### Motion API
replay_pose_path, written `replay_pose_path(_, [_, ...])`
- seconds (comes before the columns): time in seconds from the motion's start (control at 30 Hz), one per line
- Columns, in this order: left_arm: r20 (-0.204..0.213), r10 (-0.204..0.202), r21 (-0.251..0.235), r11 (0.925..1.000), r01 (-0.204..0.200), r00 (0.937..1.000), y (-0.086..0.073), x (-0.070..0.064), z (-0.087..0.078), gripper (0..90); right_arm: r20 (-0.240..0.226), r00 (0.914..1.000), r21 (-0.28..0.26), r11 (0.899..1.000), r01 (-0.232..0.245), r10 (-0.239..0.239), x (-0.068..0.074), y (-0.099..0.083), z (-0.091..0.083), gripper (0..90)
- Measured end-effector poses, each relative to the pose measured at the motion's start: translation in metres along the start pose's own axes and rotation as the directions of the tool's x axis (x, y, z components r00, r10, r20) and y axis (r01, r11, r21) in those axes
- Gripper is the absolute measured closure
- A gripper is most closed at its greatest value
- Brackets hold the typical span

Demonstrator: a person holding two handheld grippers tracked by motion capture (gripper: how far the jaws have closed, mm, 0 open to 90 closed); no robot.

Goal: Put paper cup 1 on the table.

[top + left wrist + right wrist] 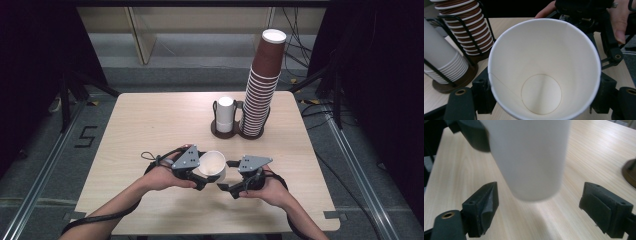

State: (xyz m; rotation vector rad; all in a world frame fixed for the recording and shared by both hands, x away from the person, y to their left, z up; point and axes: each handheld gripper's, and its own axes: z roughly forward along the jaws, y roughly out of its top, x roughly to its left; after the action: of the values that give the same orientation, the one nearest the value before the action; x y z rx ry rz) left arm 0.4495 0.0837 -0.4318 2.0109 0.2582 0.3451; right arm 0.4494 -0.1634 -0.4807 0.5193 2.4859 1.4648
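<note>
A white paper cup (213,164) is held just over the table's near middle, mouth up and tilted, with my left gripper (203,173) shut on its wall. In the left gripper view I look down into the empty cup (541,75), with a black jaw pressed on each side and the left gripper (544,100) closed around it. My right gripper (227,175) stands open just right of the cup. In the right gripper view the cup's lower end (531,160) hangs above the gap of the right gripper (541,210), and neither jaw touches it.
A dark two-slot cup holder (221,133) stands at the back right of the table (150,120). It holds a short stack of white cups (225,114) and a tall stack of brown cups (262,85). The stacks show in the left gripper view as brown cups (471,27) and white cups (441,57).
</note>
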Motion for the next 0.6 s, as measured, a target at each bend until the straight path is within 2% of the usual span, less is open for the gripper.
replay_pose_path(0.03, [-0.021, -0.001, 0.007, 1.0, 0.001, 0.9998, -0.001, 0.001, -0.002, 24.7, 0.012, 0.9996, 0.008, 1.0, -0.027, 0.027, 0.002, -0.001, -0.001, 15.5])
replay_pose_path(0.07, [-0.038, -0.011, 0.011, 0.9999, 0.012, 0.9992, -0.001, 0.001, -0.003, 24.6, 0.025, 0.9995, 0.007, 1.0, -0.018, 0.017, 0.001, -0.002, -0.003, 15.4])
replay_pose_path(0.1, [-0.038, -0.011, 0.011, 0.9999, 0.012, 0.9992, -0.001, 0.001, -0.003, 24.6, 0.048, 0.9988, 0.0, 1.0, -0.006, 0.006, 0.0, -0.004, -0.005, 15.4])
replay_pose_path(0.13, [-0.058, -0.025, 0.016, 0.9995, 0.026, 0.998, -0.002, 0.002, -0.004, 24.6, 0.048, 0.9988, 0.0, 1.0, -0.006, 0.006, 0.0, -0.004, -0.005, 15.4])
replay_pose_path(0.17, [-0.098, -0.048, 0.025, 0.9984, 0.051, 0.994, -0.004, 0.004, -0.006, 24.7, 0.077, 0.9969, 0.008, 1.0, -0.016, 0.016, -0.001, -0.008, -0.009, 15.3])
replay_pose_path(0.2, [-0.122, -0.058, 0.03, 0.9976, 0.062, 0.9908, -0.005, 0.005, -0.007, 24.7, 0.084, 0.995, 0.004, 0.999, -0.053, 0.053, 0.0, -0.011, -0.011, 15.3])
replay_pose_path(0.23, [-0.136, -0.064, 0.037, 0.9969, 0.069, 0.9886, -0.006, 0.006, -0.007, 24.8, 0.108, 0.992, -0.004, 0.998, -0.065, 0.065, -0.001, -0.014, -0.013, 15.3])
replay_pose_path(0.27, [-0.136, -0.064, 0.037, 0.9969, 0.069, 0.9886, -0.006, 0.006, -0.007, 24.8, 0.122, 0.9916, -0.005, 0.999, -0.042, 0.042, -0.003, -0.015, -0.014, 15.3])
replay_pose_path(0.3, [-0.182, -0.103, 0.041, 0.9929, 0.112, 0.978, -0.008, 0.008, -0.008, 24.8, 0.145, 0.988, -0.019, 0.998, -0.051, 0.054, -0.004, -0.017, -0.015, 15.4])
replay_pose_path(0.37, [-0.221, -0.114, 0.05, 0.9905, 0.128, 0.9687, -0.01, 0.011, -0.008, 24.9, 0.175, 0.9805, -0.012, 0.996, -0.088, 0.089, -0.005, -0.018, -0.019, 15.4])
replay_pose_path(0.4, [-0.243, -0.121, 0.056, 0.9888, 0.138, 0.9624, -0.011, 0.012, -0.008, 24.8, 0.194, 0.9781, -0.02, 0.997, -0.073, 0.075, -0.008, -0.018, -0.021, 15.4])
replay_pose_path(0.43, [-0.243, -0.121, 0.056, 0.9888, 0.138, 0.9624, -0.011, 0.012, -0.008, 24.9, 0.194, 0.9781, -0.02, 0.997, -0.073, 0.075, -0.008, -0.018, -0.021, 15.4])
replay_pose_path(0.47, [-0.274, -0.138, 0.06, 0.9853, 0.16, 0.9519, -0.012, 0.014, -0.008, 24.9, 0.216, 0.9733, -0.023, 0.997, -0.073, 0.076, -0.009, -0.018, -0.024, 15.5])
replay_pose_path(0.5, [-0.283, -0.14, 0.061, 0.9846, 0.164, 0.9487, -0.012, 0.015, -0.008, 24.9, 0.222, 0.9718, -0.03, 0.997, -0.074, 0.079, -0.009, -0.018, -0.024, 15.5])
replay_pose_path(0.53, [-0.306, -0.139, 0.064, 0.9839, 0.167, 0.9419, -0.012, 0.016, -0.009, 24.9, 0.225, 0.9702, -0.03, 0.996, -0.086, 0.091, -0.009, -0.018, -0.026, 15.5])
replay_pose_path(0.57, [-0.318, -0.138, 0.068, 0.9836, 0.167, 0.938, -0.012, 0.016, -0.009, 24.9, 0.225, 0.9694, -0.037, 0.995, -0.092, 0.098, -0.009, -0.018, -0.026, 15.5])
replay_pose_path(0.6, [-0.318, -0.138, 0.068, 0.9836, 0.167, 0.938, -0.012, 0.016, -0.009, 24.9, 0.225, 0.9694, -0.037, 0.995, -0.092, 0.098, -0.009, -0.018, -0.026, 15.5])
